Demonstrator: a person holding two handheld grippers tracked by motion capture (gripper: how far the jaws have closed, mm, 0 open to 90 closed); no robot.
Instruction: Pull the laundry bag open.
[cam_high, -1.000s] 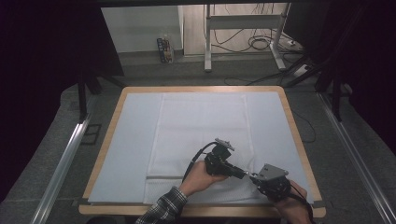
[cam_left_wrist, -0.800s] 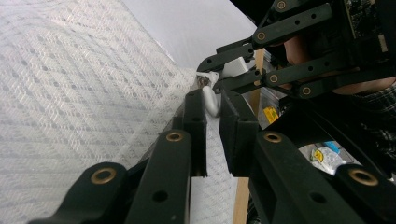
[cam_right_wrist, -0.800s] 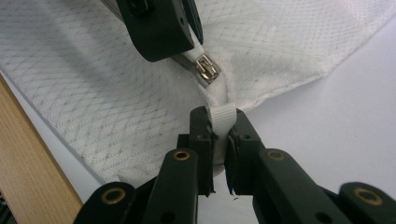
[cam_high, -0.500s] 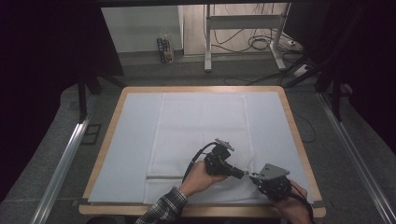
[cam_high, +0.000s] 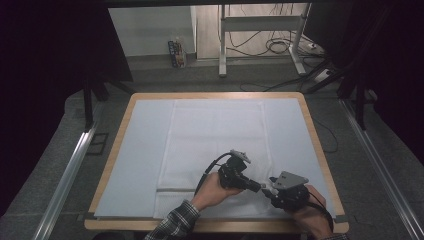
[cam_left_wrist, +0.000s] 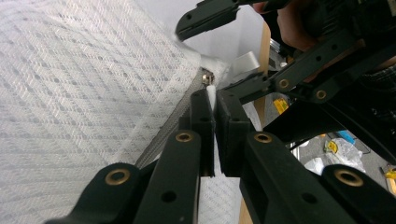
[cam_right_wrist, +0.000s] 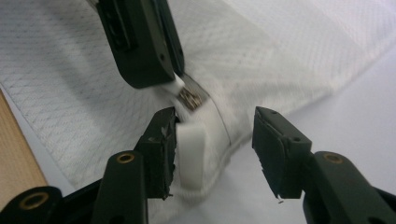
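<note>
At the near right corner of the desk (cam_high: 320, 145), the right hand-held gripper (cam_high: 272, 190) is sitting over the corner of a white mesh bag (cam_high: 220, 135); its jaws have just been opening and are standing apart now, with a white tab (cam_right_wrist: 191, 156) at the bag's corner lying against the left jaw and the right jaw clear of the cloth, so nothing is being pressed there. Just to its left, and touching the same spot, the left hand-held gripper (cam_high: 257, 187) is staying clamped on the white zipper pull (cam_left_wrist: 210, 91), its jaws together with only that thin tab between them. In the right gripper view the metal slider (cam_right_wrist: 190, 99) is sitting right at the bag's right end, beside the corner, and the zipper (cam_high: 172, 189) is running leftward from it along the near edge of the bag. Judging by that, the slider is at the end of its run, so the zip stroke looks finished or nearly so; the right hand seems to be letting go of the corner it was bracing, and what is left is probably for the left one to release the pull. Whether the zipper is standing open or closed along its length I cannot tell. Farther off, the bag is lying flat across the pale blue desk mat toward the far edge. No writing or brand is readable on the bag or the grippers.
</note>
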